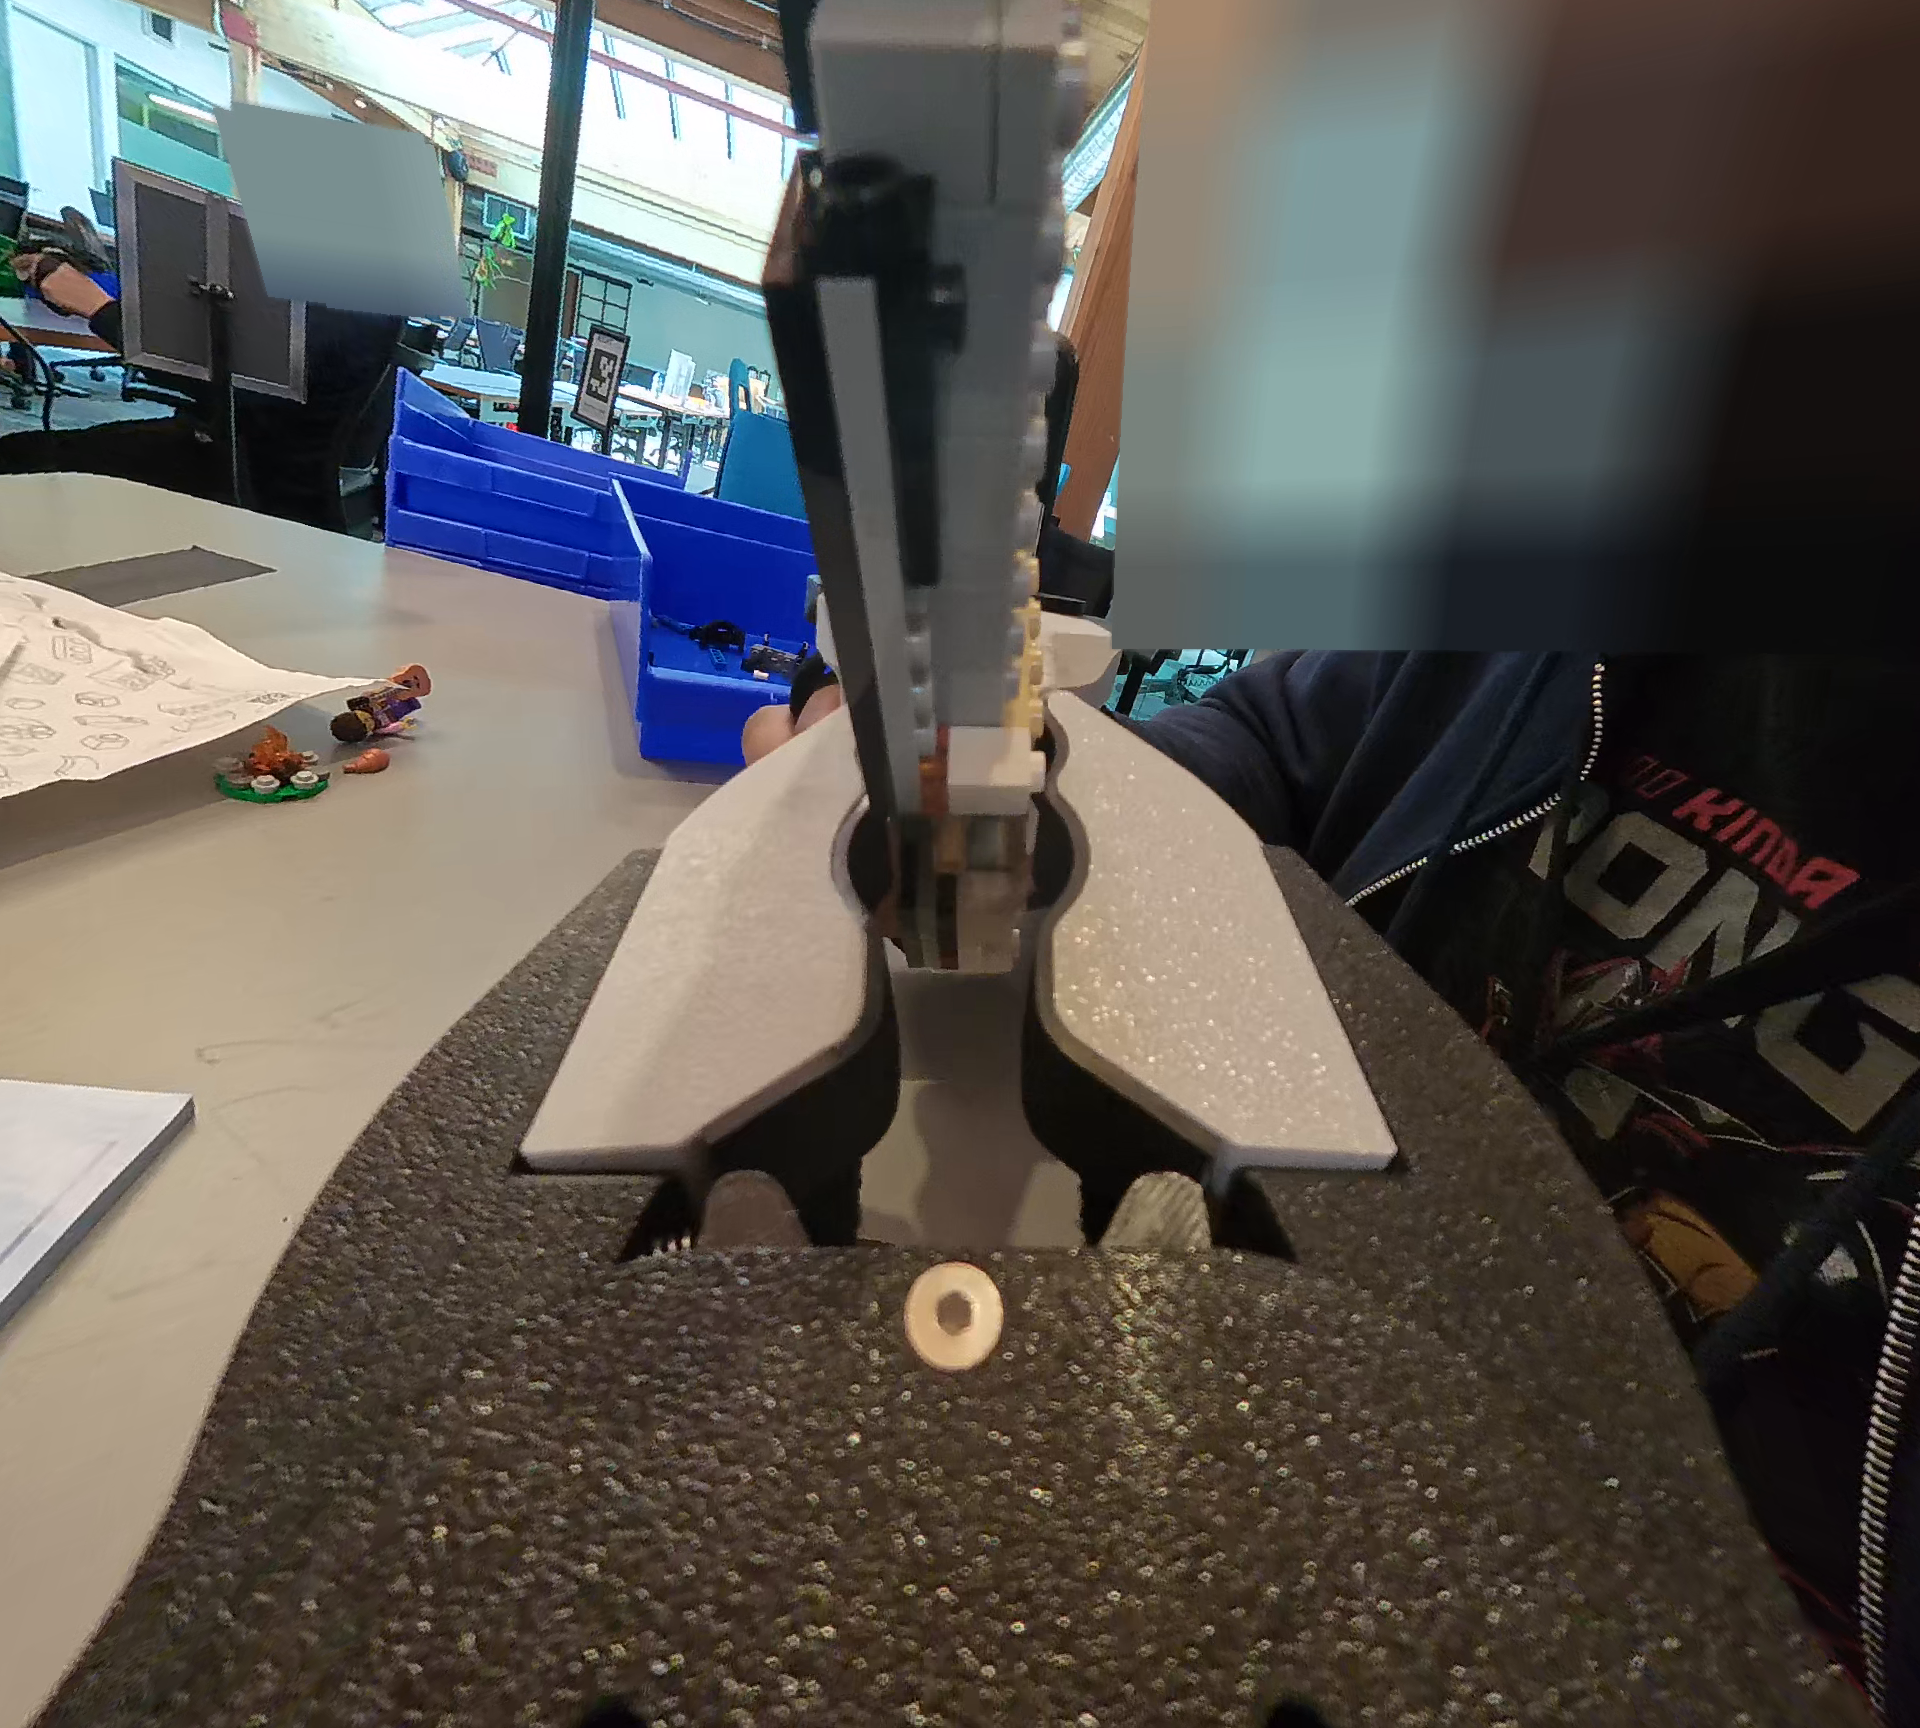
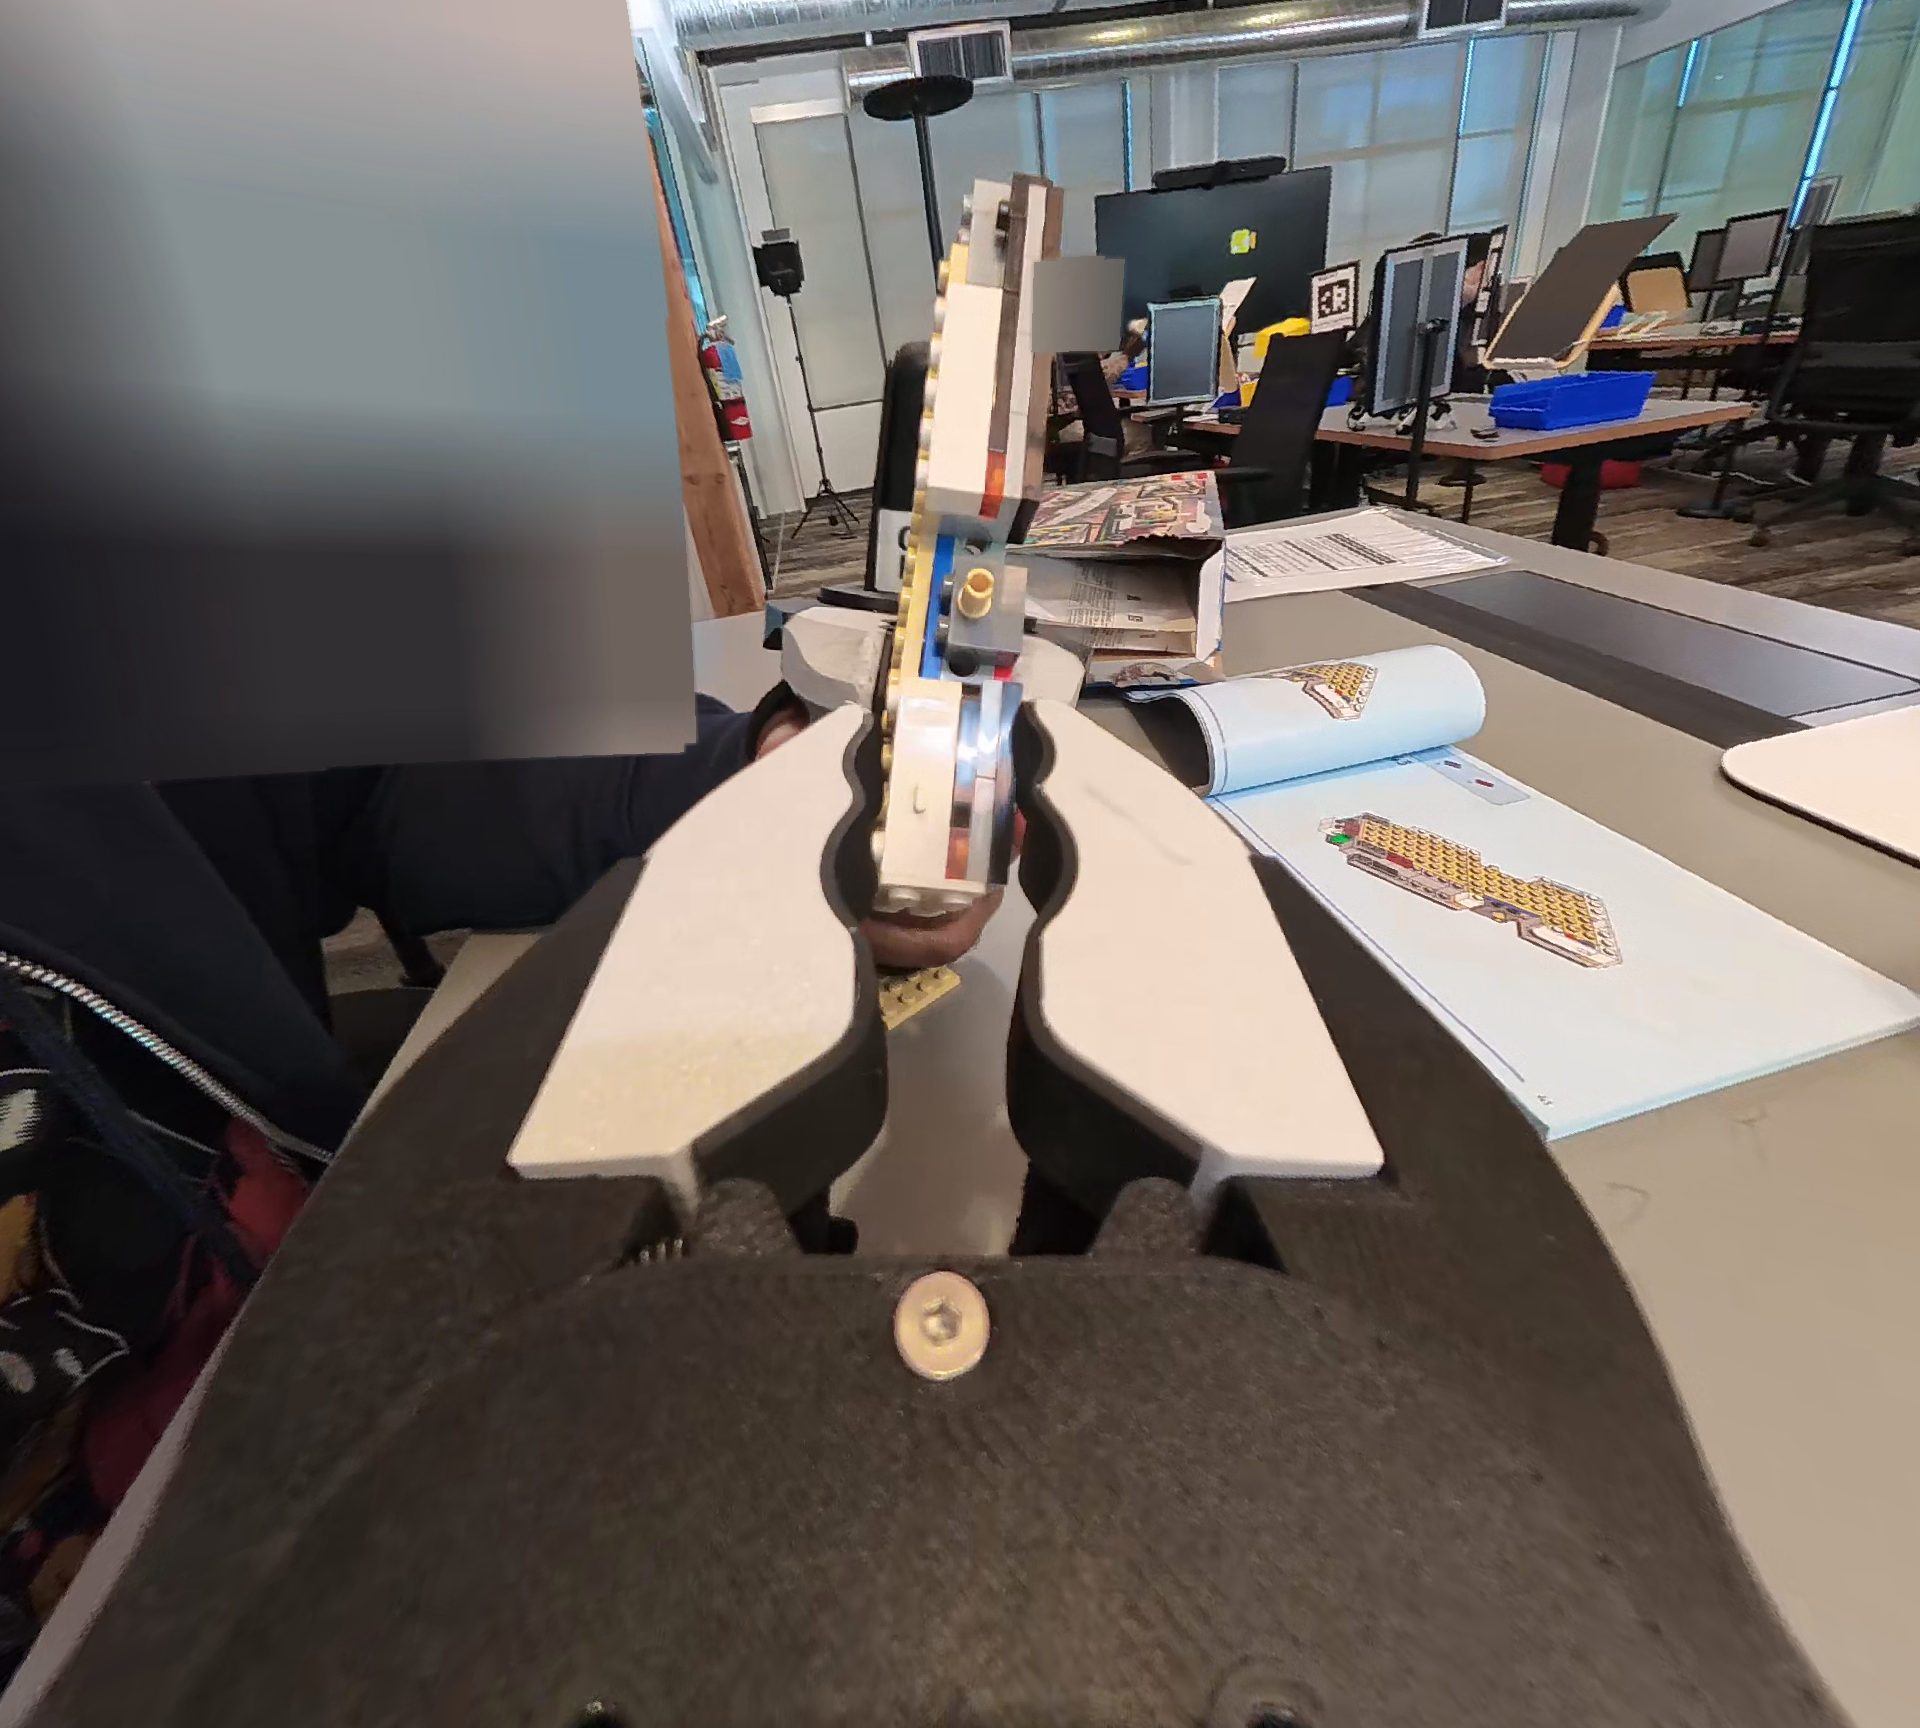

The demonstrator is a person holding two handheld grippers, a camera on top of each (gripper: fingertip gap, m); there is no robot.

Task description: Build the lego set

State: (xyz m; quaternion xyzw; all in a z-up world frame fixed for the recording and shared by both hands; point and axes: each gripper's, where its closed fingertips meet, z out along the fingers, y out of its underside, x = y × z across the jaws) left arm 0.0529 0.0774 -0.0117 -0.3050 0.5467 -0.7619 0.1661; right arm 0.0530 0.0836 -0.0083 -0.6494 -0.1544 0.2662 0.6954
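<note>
Gripping from both ends, I had a long brick model point(image 1: 935, 390) caught between my two tongs. Through the left wrist view, my left gripper point(image 1: 961, 779) stood narrowly parted, its pale fingers point(image 1: 758, 899) closed onto the model's lower end, which rose steeply out of the jaws in grey, black and tan layers with a green block at the top. Beyond it on the grey table point(image 1: 312, 899) lay two blue bins point(image 1: 582, 483), a printed sheet point(image 1: 125, 702), a small figure point(image 1: 384, 707) and a little green round plate point(image 1: 272, 779) with orange pieces on it. A person's dark zipped jacket point(image 1: 1455, 764) filled the right side.

Through the right wrist view, my right gripper point(image 2: 951, 795) was likewise narrowly parted and closed on the model's point(image 2: 977, 390) white-and-grey end, both fingers point(image 2: 1132, 899) bearing on its sides. Farther along the model, my left gripper's fingertips point(image 2: 831, 655) clasped it too. An open instruction booklet point(image 2: 1455, 899) lay on the table just right of the jaws, with a torn cardboard box point(image 2: 1132, 556) behind it.
</note>
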